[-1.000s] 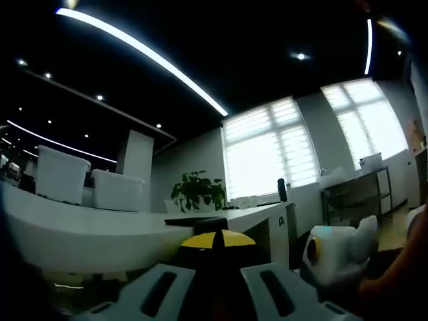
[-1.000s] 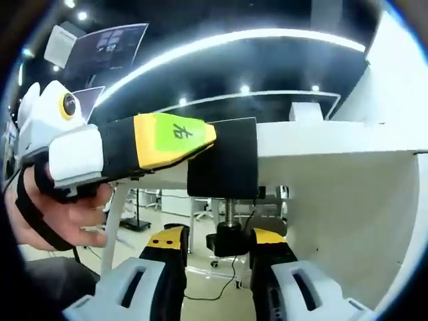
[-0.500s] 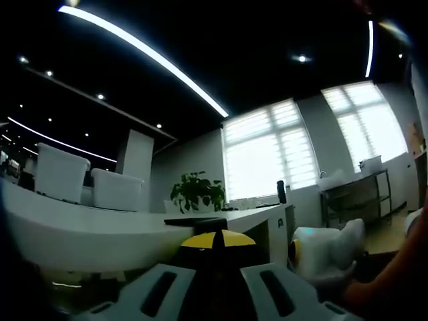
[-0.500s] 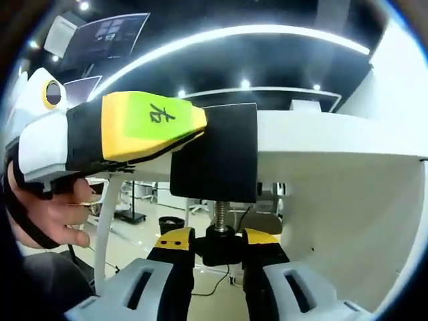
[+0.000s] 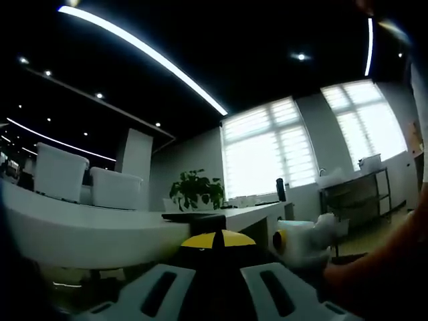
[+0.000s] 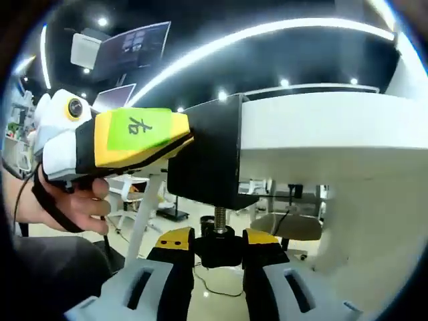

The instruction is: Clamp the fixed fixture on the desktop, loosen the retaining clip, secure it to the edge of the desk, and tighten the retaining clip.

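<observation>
Underneath, right claw (image 6: 218, 242) pinches the clip's knob (image 6: 219, 242); left claw (image 6: 175, 138) grips the fixture (image 6: 207, 154).

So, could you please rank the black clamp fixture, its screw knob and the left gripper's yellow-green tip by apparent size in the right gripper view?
1. Black clamp fixture.
2. Left gripper tip: looks nearly as large, but nearness may inflate it.
3. Screw knob, clearly smallest.

Dim, fisheye-warped views; ceiling light strips (image 5: 144, 50) and windows (image 5: 267, 150) glare.
</observation>
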The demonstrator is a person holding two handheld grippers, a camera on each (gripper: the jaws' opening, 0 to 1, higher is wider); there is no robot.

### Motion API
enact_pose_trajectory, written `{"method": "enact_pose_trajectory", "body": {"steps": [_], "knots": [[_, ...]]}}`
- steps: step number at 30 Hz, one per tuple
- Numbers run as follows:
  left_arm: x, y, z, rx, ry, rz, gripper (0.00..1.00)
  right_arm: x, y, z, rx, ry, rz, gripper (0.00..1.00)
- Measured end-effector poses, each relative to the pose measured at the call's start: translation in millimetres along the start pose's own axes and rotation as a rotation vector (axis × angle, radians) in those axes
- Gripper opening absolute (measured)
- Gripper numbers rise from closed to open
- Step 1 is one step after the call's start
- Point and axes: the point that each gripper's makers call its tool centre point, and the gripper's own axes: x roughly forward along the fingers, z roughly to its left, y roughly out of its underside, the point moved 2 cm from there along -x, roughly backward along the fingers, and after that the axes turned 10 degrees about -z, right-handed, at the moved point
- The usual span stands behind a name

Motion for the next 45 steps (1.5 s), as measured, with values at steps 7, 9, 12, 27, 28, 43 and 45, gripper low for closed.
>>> {"method": "enact_pose_trajectory", "body": {"steps": [7, 9, 12, 27, 28, 43, 45], "knots": [[-1.0, 1.1, 0.0, -0.029, -0.005, -0.001, 0.03, 12.1, 9.6, -13.3, 0.048, -0.131, 0.007, 0.26], [-1.7, -4.5, -0.3, -0.060, -0.004, -0.032, 0.06, 13.0, 11.2, -14.6, 0.046, -0.140, 0.006, 0.26], [-2.0, -10.1, -1.5, -0.078, -0.001, -0.059, 0.10, 13.0, 12.0, -14.4, 0.052, -0.129, 0.004, 0.27], [-2.4, -2.6, -12.2, -0.097, 0.006, -0.041, 0.18, -20.0, 6.7, -2.1, 0.023, -0.082, 0.026, 0.38], [-2.4, -1.3, -13.7, -0.096, 0.008, -0.037, 0.19, -24.0, 5.1, -0.8, 0.026, -0.081, 0.023, 0.38], [-5.4, -8.4, -24.5, -0.087, 0.050, -0.058, 0.36, -38.8, -7.6, -16.9, 0.058, 0.003, -0.023, 0.41], [-6.2, -7.1, -24.0, -0.079, 0.049, -0.054, 0.36, -36.9, -8.4, -20.4, 0.056, 0.014, -0.021, 0.42]]}}
